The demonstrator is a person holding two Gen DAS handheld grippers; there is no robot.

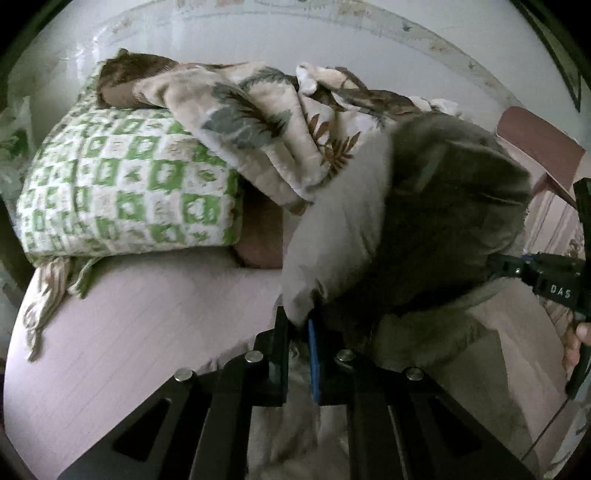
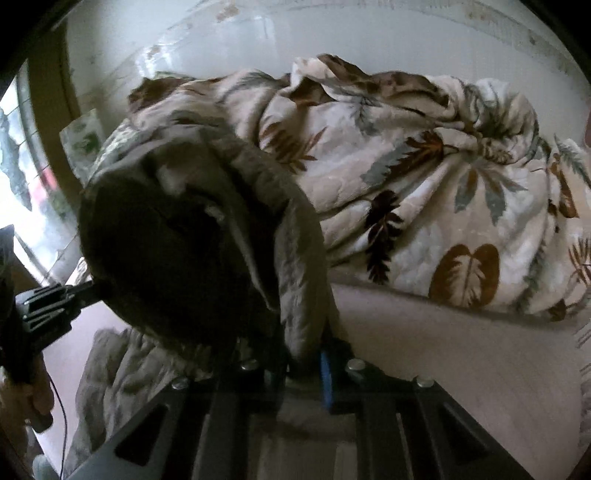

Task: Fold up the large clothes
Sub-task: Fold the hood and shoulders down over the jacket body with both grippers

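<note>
grey garment point(image 1: 436, 206) | lifted, draped, pinched at two edges | above bed

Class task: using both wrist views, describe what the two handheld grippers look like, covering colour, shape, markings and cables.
Both the left gripper and the right gripper are black, angular linkages with silver round bolts and a blue pad on one finger. The right gripper's body bears white letters "DAS"; a thin dark cable trails from the left one.

Bed against a pale wall, lit by daylight

A pale pink bedsheet point(image 1: 122, 332) is spread over the bed; a green-and-white checked pillow point(image 1: 122, 184) and a leaf-printed quilt point(image 2: 424, 184) are heaped against the stained whitish wall point(image 2: 258, 33); a bright window point(image 2: 22, 177) is seen at the left edge of the right wrist view.
</note>
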